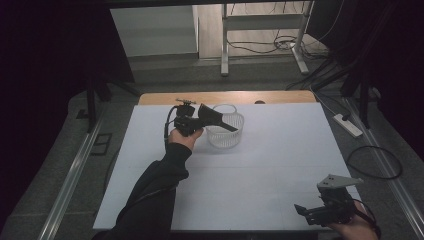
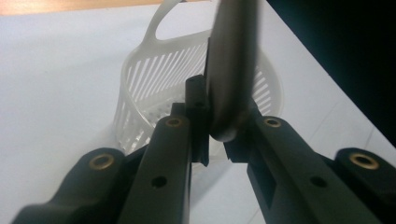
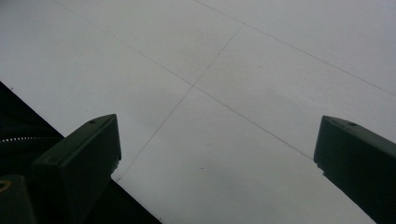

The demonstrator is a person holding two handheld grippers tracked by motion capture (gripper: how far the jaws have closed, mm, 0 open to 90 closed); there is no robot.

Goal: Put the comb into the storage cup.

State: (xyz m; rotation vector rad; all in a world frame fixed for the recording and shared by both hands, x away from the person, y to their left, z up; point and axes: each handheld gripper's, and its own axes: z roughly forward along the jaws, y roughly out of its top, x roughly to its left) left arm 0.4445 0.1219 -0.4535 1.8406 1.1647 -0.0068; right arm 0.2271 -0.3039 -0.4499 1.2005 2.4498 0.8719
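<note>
White sheeting covers the surface (image 1: 260, 185) in a dim room. At the left, the left gripper (image 2: 215, 140) pinches a dark flat tool (image 2: 232, 70) over the white slotted basket (image 1: 226, 131), so placing it inside looks unfinished. At the right, the right gripper (image 1: 306, 212) rests spread and empty near the surface's edge.

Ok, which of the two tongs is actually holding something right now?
The left tongs, up by the white slotted basket: shut on a dark flat object over it. The right tongs sit open at the table's near right corner, nothing between them.
</note>
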